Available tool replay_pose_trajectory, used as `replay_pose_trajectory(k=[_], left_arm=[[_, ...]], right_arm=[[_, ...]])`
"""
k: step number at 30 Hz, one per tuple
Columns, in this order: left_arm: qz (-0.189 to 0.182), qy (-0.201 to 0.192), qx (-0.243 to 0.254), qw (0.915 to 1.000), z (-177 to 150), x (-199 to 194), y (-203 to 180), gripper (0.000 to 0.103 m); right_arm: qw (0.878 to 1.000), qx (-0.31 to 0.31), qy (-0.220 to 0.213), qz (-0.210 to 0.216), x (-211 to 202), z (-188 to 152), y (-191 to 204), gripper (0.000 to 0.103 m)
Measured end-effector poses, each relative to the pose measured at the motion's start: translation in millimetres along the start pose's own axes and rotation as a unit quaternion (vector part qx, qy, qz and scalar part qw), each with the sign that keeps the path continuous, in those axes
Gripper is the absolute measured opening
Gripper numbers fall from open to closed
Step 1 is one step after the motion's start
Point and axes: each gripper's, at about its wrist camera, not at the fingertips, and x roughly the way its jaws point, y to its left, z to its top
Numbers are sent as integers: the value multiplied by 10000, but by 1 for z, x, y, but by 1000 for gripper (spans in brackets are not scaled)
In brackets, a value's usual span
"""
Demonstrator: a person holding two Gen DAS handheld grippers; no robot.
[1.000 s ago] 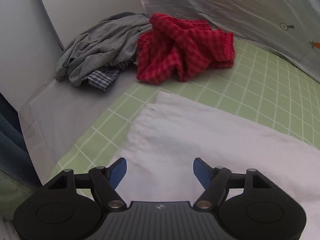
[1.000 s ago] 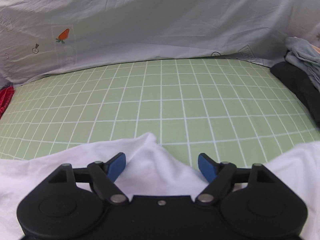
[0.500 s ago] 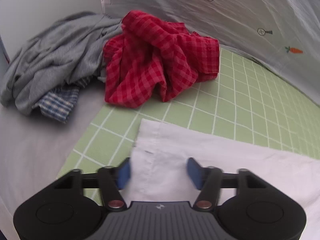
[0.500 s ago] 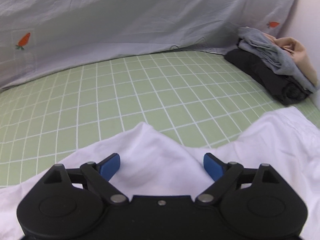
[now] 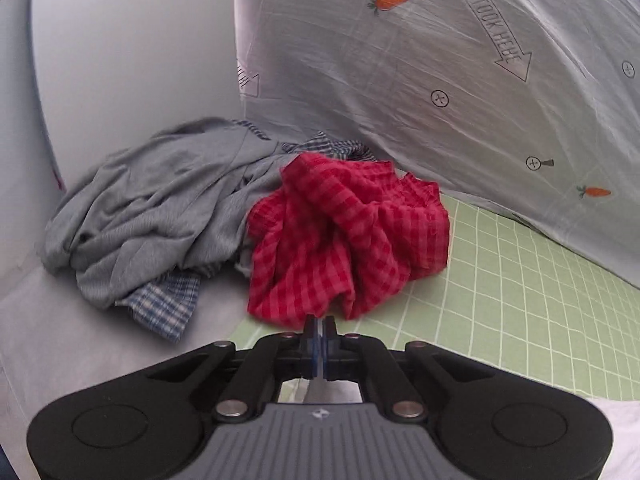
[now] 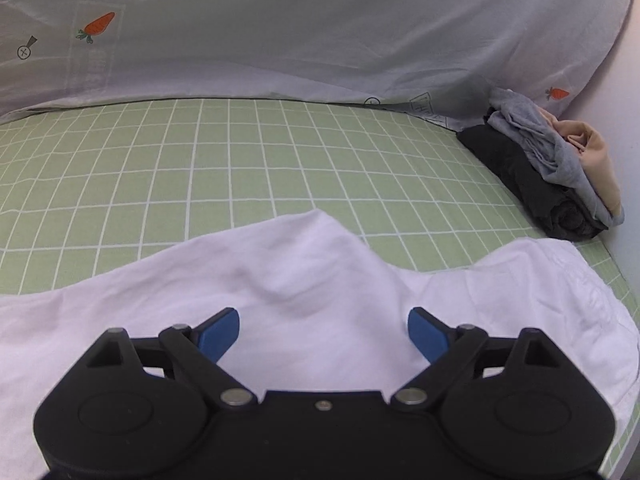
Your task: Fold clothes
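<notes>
A white garment point(image 6: 304, 280) lies spread on the green checked sheet point(image 6: 240, 160). In the right wrist view my right gripper point(image 6: 323, 330) is open just above the garment, near its raised far edge. In the left wrist view my left gripper point(image 5: 319, 334) is shut, with a sliver of white cloth showing behind the pads; a corner of the white garment point(image 5: 624, 428) shows at the lower right. The grip itself is mostly hidden by the gripper body.
A crumpled red checked shirt point(image 5: 344, 240), a grey garment point(image 5: 160, 200) and a blue plaid one point(image 5: 168, 304) are piled ahead of the left gripper. A folded stack of black, grey and peach clothes point(image 6: 560, 168) sits at the far right. A grey printed sheet point(image 6: 320, 32) rises behind.
My left gripper has shut at the white garment's left edge and tipped up toward the pile. My right gripper stayed open and shifted slightly over the garment.
</notes>
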Motion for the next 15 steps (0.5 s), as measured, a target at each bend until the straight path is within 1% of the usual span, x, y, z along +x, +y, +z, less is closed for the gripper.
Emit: replay_pose_trajectory(k=[3,5,9,11,12,14,15], left_arm=[[125,298,-27,9995,-7,19,2,3],[182,491,-135,9985,-16,27,8,3],[213,694,-375,9967,-29,33,19,3],[277,735,-442,9959,-34,36,19,3],[313,747,-473,9956,-35,38,19,3],[398,774,-513,9949,-36,40,17,3],[476,766,-492,9947,-36,40,15,3]], right_arm=[[9998,11,-27,181,3,2,-4,92],[9996,-132,-76,242,7,5,-5,92],[9963,-656,-261,489,21,19,-8,95],[9933,-982,-139,602,38,28,-6,94],[9912,-1117,-32,711,47,31,-5,91],[9881,-1085,184,1078,61,39,-7,81],[9865,-986,289,1279,65,43,-10,68]])
